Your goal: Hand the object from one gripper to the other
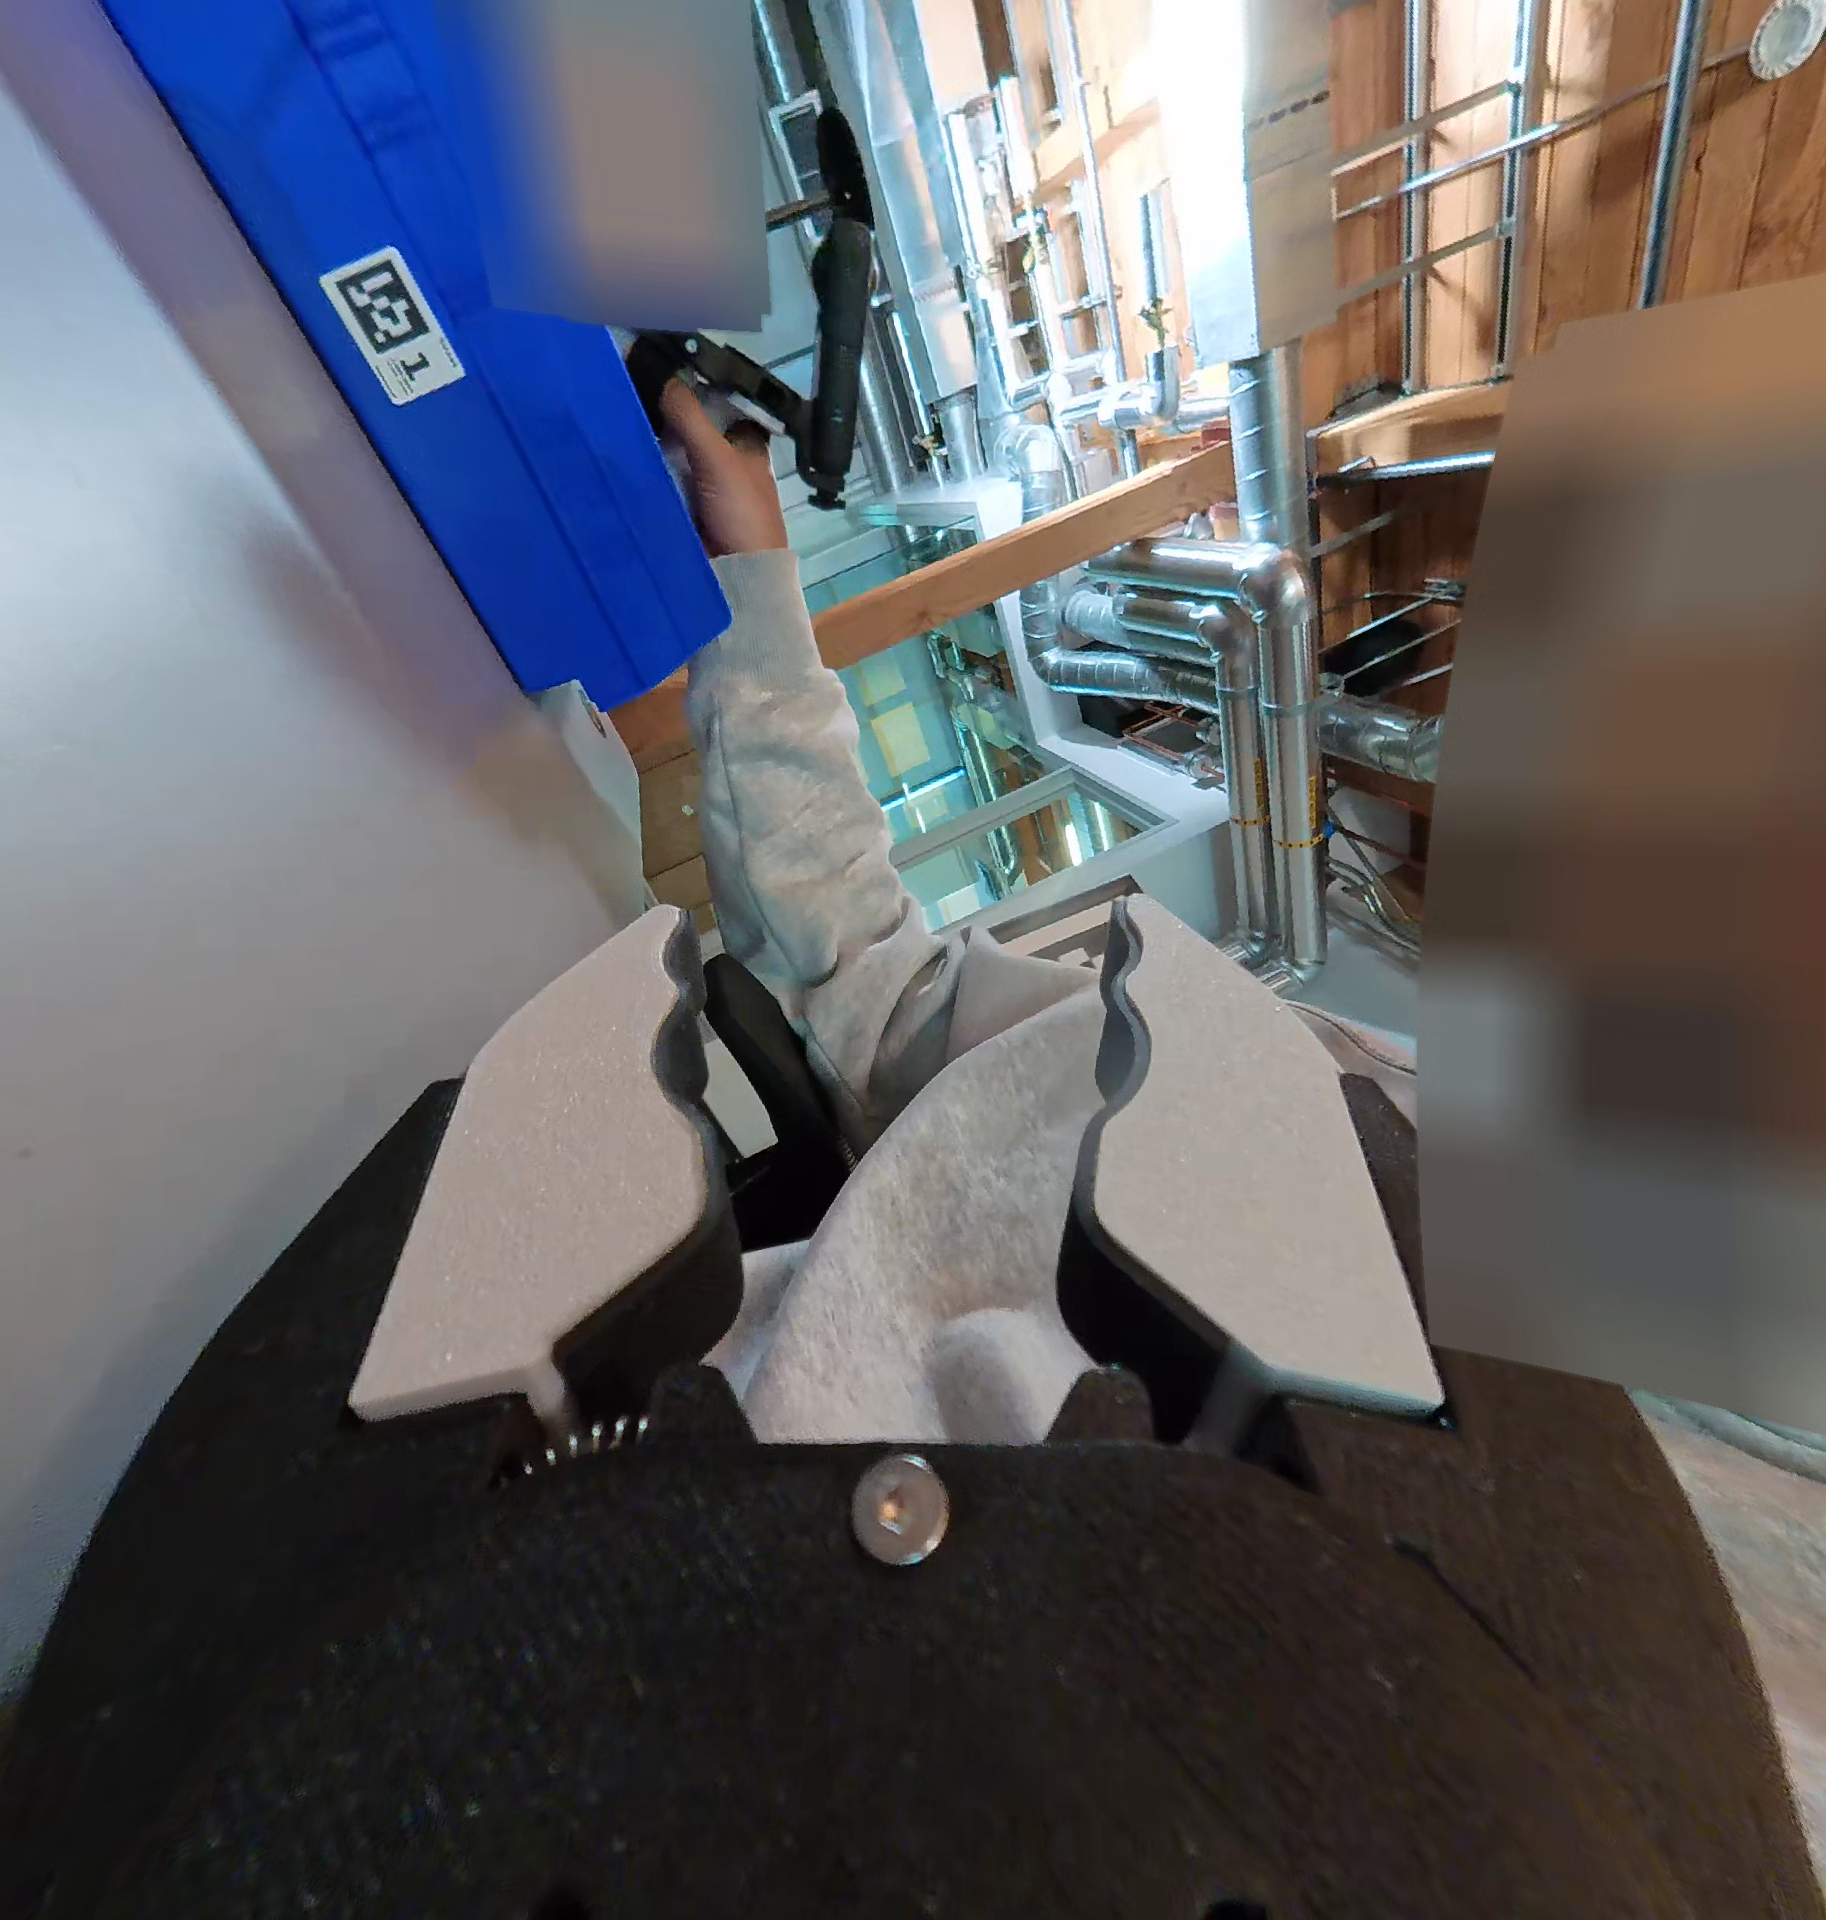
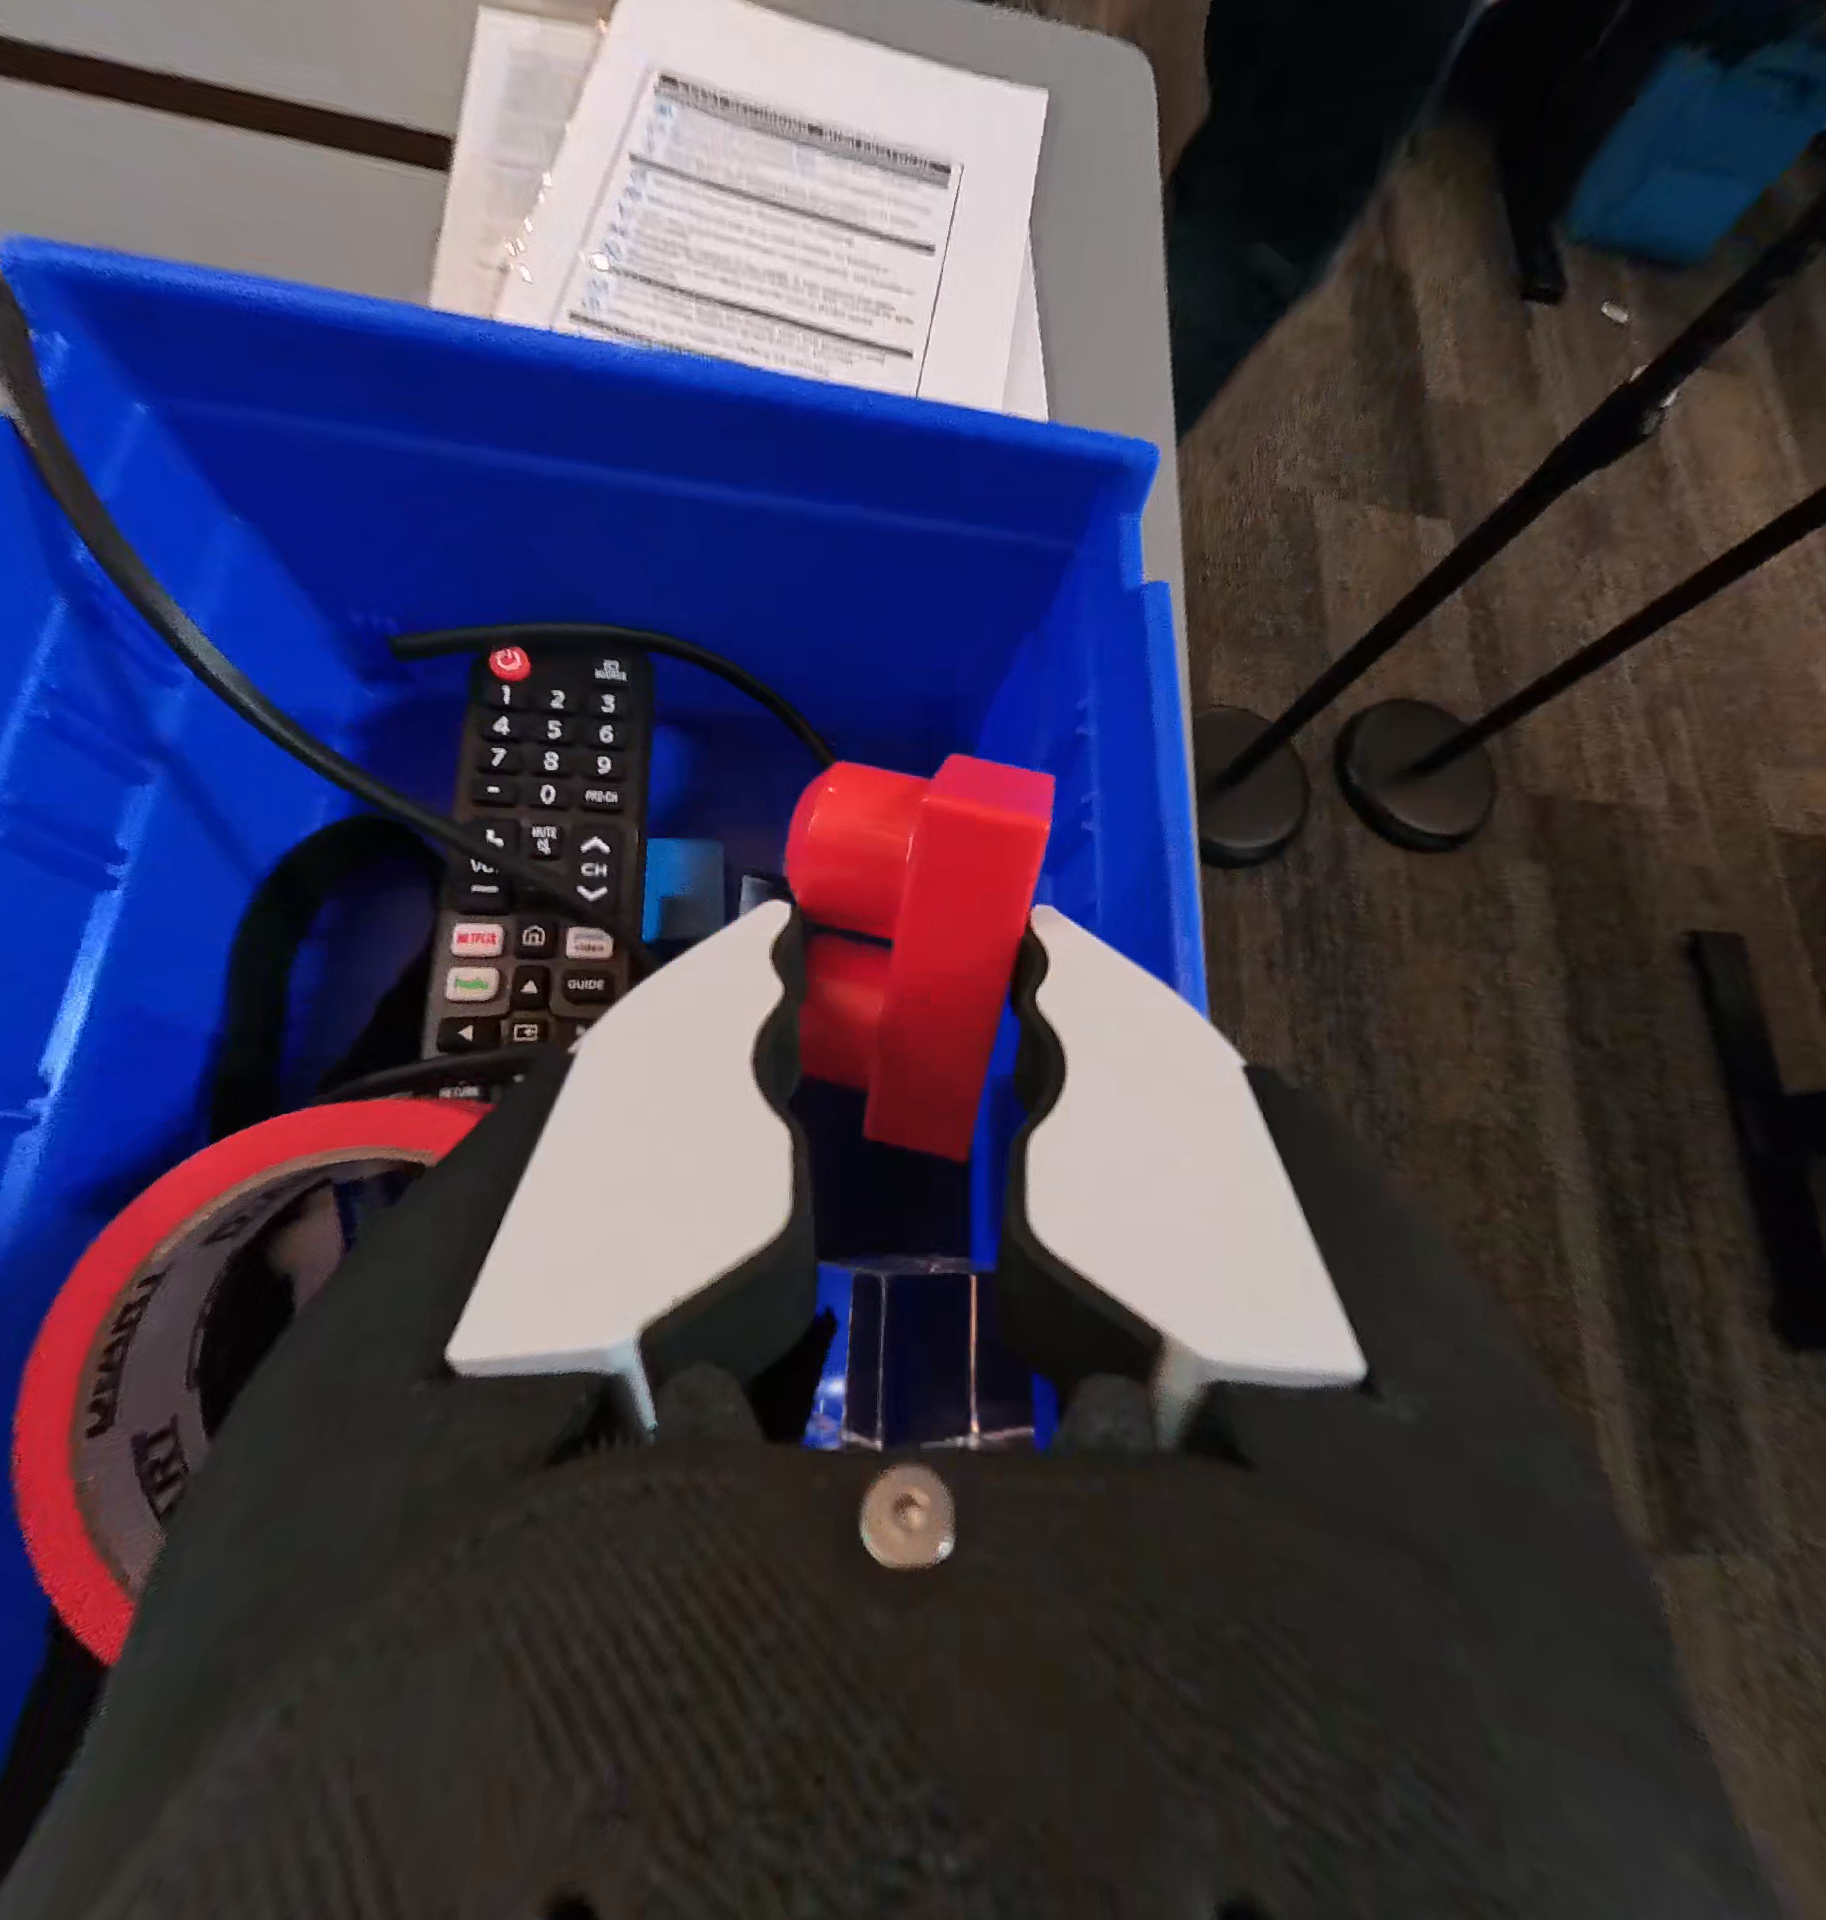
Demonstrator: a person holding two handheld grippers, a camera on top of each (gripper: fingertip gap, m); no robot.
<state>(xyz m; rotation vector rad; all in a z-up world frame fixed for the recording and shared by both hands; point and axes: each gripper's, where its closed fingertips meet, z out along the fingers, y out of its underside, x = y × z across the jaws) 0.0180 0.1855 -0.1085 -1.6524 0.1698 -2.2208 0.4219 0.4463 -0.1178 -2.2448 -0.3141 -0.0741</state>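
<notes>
In the right wrist view my right gripper (image 2: 904,935) is shut on a red plastic block (image 2: 930,935) with round studs and holds it just inside the blue bin (image 2: 597,499), near its right wall. In the left wrist view my left gripper (image 1: 904,935) is open and empty. It is turned sideways beside the blue bin (image 1: 452,343) and points at a person's grey sleeve (image 1: 795,831). The person's hand (image 1: 727,488) grips the right gripper's handle behind the bin. The red block does not show in the left wrist view.
The bin holds a black remote control (image 2: 540,852), a red tape roll (image 2: 130,1382), a black cable (image 2: 161,623) and a clear cube (image 2: 909,1351). Papers (image 2: 774,208) lie on the grey table (image 2: 161,166) behind it. Black stand legs (image 2: 1511,582) are on the floor at right. About 50 cm separates my left fingertips from my right.
</notes>
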